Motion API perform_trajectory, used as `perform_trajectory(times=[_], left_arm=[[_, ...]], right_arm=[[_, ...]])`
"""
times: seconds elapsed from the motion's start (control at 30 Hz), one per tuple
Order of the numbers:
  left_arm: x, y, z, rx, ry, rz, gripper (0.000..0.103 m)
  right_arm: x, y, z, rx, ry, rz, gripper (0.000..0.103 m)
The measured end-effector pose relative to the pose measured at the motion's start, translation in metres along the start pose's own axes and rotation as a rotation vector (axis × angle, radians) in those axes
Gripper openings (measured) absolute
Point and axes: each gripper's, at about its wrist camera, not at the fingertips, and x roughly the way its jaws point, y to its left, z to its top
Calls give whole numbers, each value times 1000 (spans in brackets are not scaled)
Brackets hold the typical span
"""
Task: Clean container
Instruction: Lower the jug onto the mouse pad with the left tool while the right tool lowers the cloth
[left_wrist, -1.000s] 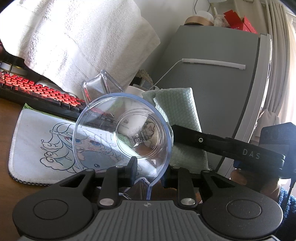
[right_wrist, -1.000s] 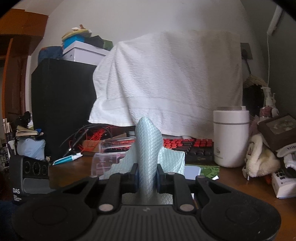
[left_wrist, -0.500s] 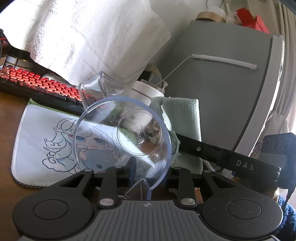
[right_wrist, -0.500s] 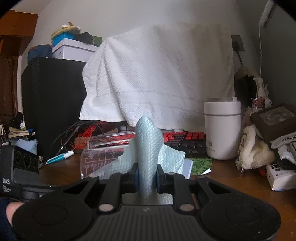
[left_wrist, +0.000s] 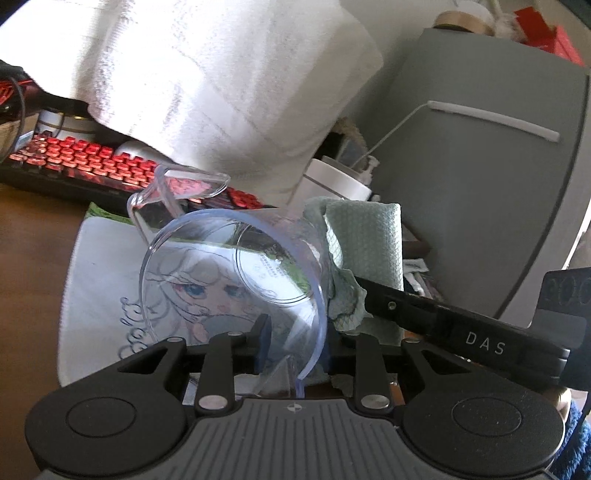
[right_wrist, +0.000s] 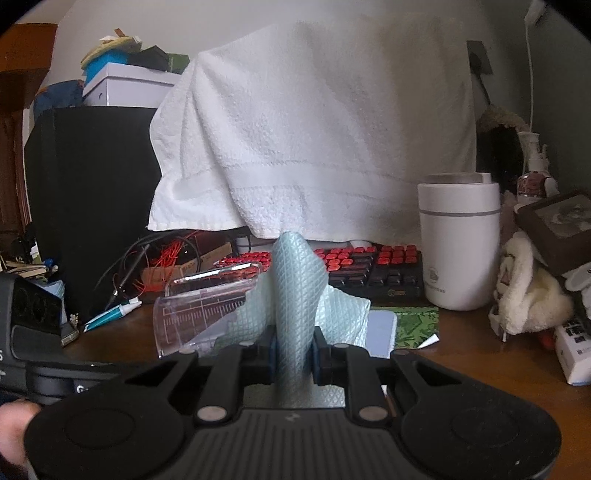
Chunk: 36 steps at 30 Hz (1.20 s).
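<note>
A clear plastic measuring cup (left_wrist: 236, 280) lies on its side in the air, its mouth toward the left wrist camera, and my left gripper (left_wrist: 295, 347) is shut on its rim. In the right wrist view the same measuring cup (right_wrist: 199, 314) shows from the side with printed scale marks. My right gripper (right_wrist: 293, 350) is shut on a pale green waffle-weave cloth (right_wrist: 295, 291). In the left wrist view that cloth (left_wrist: 362, 258) rests against the cup's outer right wall, with the right gripper's black finger (left_wrist: 443, 325) reaching in from the right.
A brown desk holds a cartoon-print mouse pad (left_wrist: 107, 288), a red-key keyboard (right_wrist: 369, 262), a white cylindrical humidifier (right_wrist: 458, 243) and a toothpaste tube (right_wrist: 110, 314). A white towel (right_wrist: 314, 147) drapes behind. A grey cabinet (left_wrist: 480, 177) stands at the right.
The cup and left gripper have shifted and tilted, so the view swung left and blurred. The cloth now lies closer against the cup's right side. Both grips are unchanged.
</note>
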Motion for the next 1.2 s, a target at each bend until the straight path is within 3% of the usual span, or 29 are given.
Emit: perform_trajectory(times=[0.3,0.53,0.7,0.97,1.03,1.1,1.2], left_arm=[[2,15,24,-47,32,64,26],[3,24,40,-45,22,77,28],[5,30,45,-43,14,86,34],[16,27,37,-20,64,102,34],[17,26,36,-13,68,107,34],[18,27,36,-9,66,112,34],[18,27,36,-10,67,118,34]], right_arm=[[37,-5,13,31,80,-19,16],[44,-18,13,-17,110,-207,16],[37,-25,15,-27,132,-230,16],[41,-26,11,-33,143,-235,18],[39,-26,10,-32,143,-236,22],[38,-28,9,-21,143,-234,34],[35,-30,8,-4,142,-229,37]])
